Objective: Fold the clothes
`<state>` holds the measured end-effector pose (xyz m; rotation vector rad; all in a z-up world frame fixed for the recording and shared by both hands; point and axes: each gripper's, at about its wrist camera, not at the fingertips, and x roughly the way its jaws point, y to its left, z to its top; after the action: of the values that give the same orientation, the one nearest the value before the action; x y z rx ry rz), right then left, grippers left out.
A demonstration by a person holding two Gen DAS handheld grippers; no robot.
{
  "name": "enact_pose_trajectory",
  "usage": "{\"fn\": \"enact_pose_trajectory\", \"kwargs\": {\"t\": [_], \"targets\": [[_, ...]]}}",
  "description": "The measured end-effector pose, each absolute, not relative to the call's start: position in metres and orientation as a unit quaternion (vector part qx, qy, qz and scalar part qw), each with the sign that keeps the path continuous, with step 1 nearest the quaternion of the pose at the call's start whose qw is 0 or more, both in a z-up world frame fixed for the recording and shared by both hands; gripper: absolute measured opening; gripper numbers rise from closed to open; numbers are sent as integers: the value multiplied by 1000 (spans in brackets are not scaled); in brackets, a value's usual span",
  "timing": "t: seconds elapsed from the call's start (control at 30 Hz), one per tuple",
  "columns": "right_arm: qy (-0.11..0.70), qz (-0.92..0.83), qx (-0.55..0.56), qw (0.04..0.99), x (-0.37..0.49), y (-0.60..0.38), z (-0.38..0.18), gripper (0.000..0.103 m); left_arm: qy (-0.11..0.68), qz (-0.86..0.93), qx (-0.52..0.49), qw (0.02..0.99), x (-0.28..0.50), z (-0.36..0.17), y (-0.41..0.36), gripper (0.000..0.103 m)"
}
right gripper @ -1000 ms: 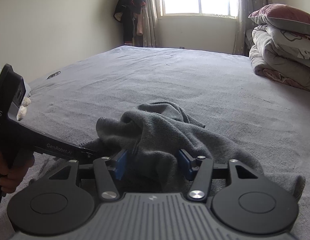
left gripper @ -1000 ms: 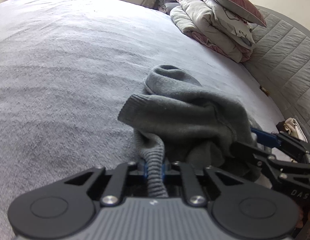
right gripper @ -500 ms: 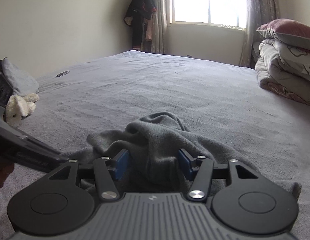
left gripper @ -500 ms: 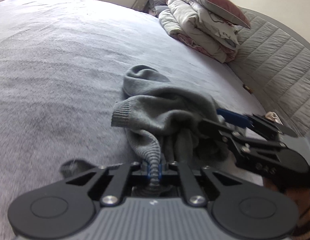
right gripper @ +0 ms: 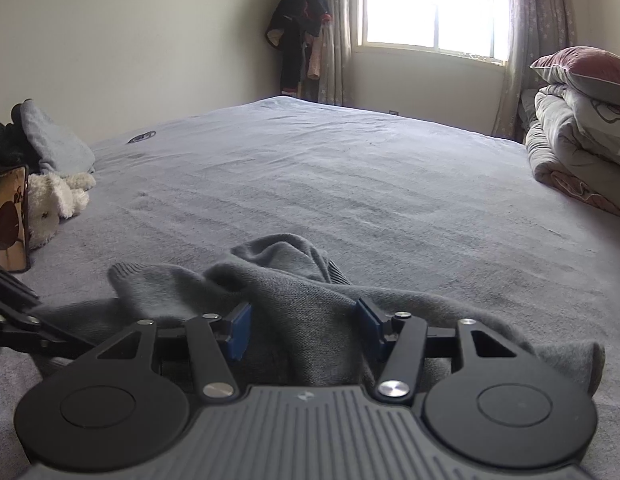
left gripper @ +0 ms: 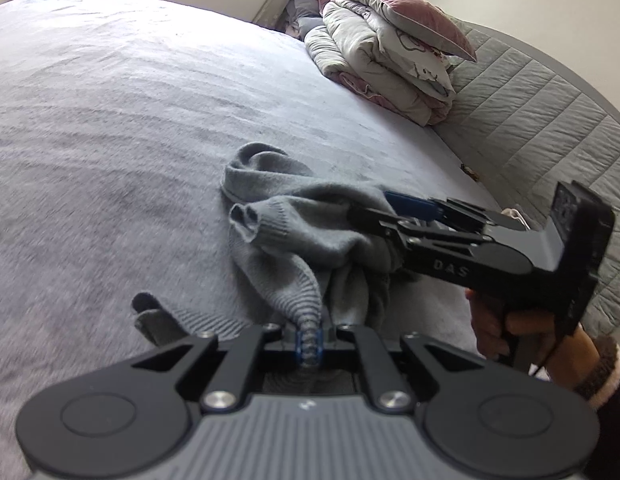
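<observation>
Left wrist: crumpled ribbed grey knit sweater (left gripper: 310,236)

The left gripper (left gripper: 309,340) is pinched nearly closed on cloth; the right gripper (right gripper: 303,330) grips a thick bunch, hand (left gripper: 510,332) on its handle.

Ribbed knit sweater (left gripper: 310,236); fleecy bedspread (left gripper: 110,120)

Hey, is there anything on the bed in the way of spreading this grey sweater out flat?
Nothing visible. Both grippers already grip the grey sweater: the left gripper pinches a ribbed edge, the right gripper holds a thick bunch. The bed beyond is bare; the stuffed toy and folded duvet sit at its edges.
</observation>
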<state>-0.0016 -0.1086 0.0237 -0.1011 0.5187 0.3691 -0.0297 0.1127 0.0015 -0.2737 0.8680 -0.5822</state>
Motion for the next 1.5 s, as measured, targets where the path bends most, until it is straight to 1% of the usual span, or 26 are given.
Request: {"fn": "enact_pose_trajectory", "kwargs": {"t": [0.17,0.23,0.27,0.3,0.33,0.37,0.4,0.47,0.5,0.53,0.57,0.8,1.03,1.2,1.37,1.5], "targets": [[263,184,-57,945,-1,-105,18,57,428,-276,-118,852,-35,-6,121,6],[267,184,-55,944,2,-106,17,44,429,-275,-114,853,-34,-8,122,7],[270,183,-51,944,4,-107,17,24,429,-274,-114,853,-34,-9,122,8],[274,181,-45,943,6,-109,17,14,429,-274,-117,853,-32,-9,123,9],[276,179,-39,943,8,-111,18,13,428,-273,-118,854,-31,-8,124,10],[274,177,-32,945,9,-114,20,9,426,-273,-120,854,-29,-8,124,14],[272,175,-25,946,11,-118,22,8,424,-273,-121,855,-28,-7,125,16],[265,167,-15,950,11,-125,28,7,420,-272,-123,857,-23,-6,125,29],[260,162,-11,952,11,-128,31,7,418,-271,-125,858,-21,-5,125,32],[256,157,-7,954,11,-132,34,7,415,-270,-126,859,-19,-4,125,38],[252,152,-2,956,11,-136,36,7,414,-269,-128,860,-17,-4,124,40],[231,108,30,966,13,-163,51,7,414,-265,-131,861,3,0,111,41],[215,62,52,973,13,-190,61,6,420,-257,-114,863,22,0,92,46],[214,56,77,972,13,-202,62,6,413,-261,-102,867,36,2,75,57],[215,74,82,970,15,-198,62,7,374,-287,-100,876,47,10,52,75],[220,100,100,965,18,-196,61,7,348,-318,-96,876,52,13,28,80]]}}
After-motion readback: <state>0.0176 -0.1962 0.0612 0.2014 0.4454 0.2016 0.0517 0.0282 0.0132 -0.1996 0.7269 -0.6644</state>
